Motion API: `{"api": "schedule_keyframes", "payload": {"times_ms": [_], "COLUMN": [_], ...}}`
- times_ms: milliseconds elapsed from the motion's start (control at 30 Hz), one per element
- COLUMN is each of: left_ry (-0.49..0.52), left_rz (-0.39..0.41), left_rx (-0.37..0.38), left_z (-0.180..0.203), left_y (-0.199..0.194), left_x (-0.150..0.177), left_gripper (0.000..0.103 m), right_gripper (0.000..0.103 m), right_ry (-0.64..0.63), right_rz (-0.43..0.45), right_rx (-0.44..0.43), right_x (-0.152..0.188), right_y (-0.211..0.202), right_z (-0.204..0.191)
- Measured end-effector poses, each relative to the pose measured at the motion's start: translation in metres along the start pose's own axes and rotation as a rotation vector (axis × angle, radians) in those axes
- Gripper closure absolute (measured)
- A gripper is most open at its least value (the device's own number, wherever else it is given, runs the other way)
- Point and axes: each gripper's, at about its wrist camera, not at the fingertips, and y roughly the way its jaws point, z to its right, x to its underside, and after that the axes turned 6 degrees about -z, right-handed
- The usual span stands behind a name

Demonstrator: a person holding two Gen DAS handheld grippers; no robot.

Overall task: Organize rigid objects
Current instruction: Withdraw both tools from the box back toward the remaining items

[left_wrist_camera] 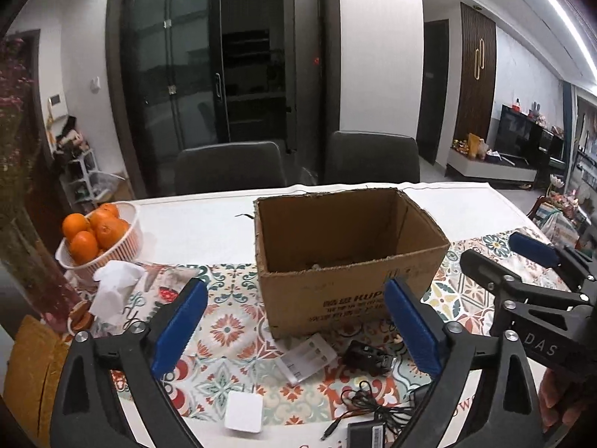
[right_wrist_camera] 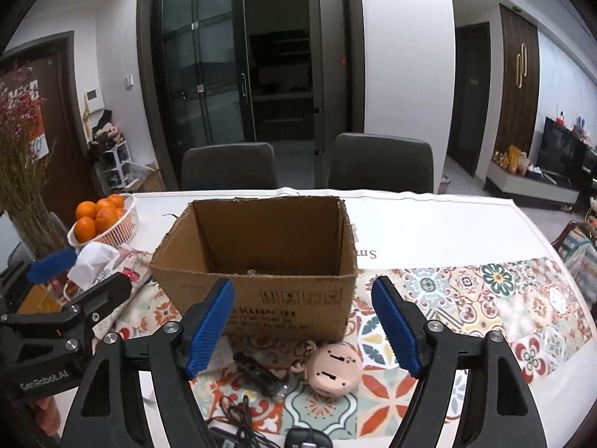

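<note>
An open brown cardboard box stands on the patterned tablecloth; it also shows in the right wrist view. In front of it lie a clear plastic battery case, a small black device, a white square block, a black adapter with tangled cable and a round pink toy. My left gripper is open and empty above the battery case. My right gripper is open and empty above the pink toy and black device.
A white basket of oranges sits at the left with crumpled tissue beside it. A vase of dried flowers stands at the far left. Two dark chairs stand behind the table. A black mouse lies at the near edge.
</note>
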Motion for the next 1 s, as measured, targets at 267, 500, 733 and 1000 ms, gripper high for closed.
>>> {"api": "schedule_keyframes", "payload": {"times_ms": [267,500,733,1000], "left_ry": [0.019,-0.004,-0.005,-0.002], "left_rz": [0.039,-0.014,-0.071,-0.135], "left_rx": [-0.052,-0.034,-0.029,-0.026], "left_z": [0.011,0.015,0.022,0.029], "left_y": [-0.023,-0.029,-0.028,-0.022], "left_x": [0.029,0.051,0.076,0.099], "left_gripper": [0.002,0.002,0.002,0.002], "right_gripper": [0.022,0.022,0.022,0.022], "right_ry": [-0.023,-0.012,-0.014,-0.006], "right_rz": [0.046,0.056,0.037,0.009], "right_rx": [0.042,0.045,0.045,0.035], "right_x": [0.028,0.051,0.079,0.101], "right_y": [-0.023,-0.034,-0.038,-0.038], "right_z": [0.004,0.008,0.008,0.013]}}
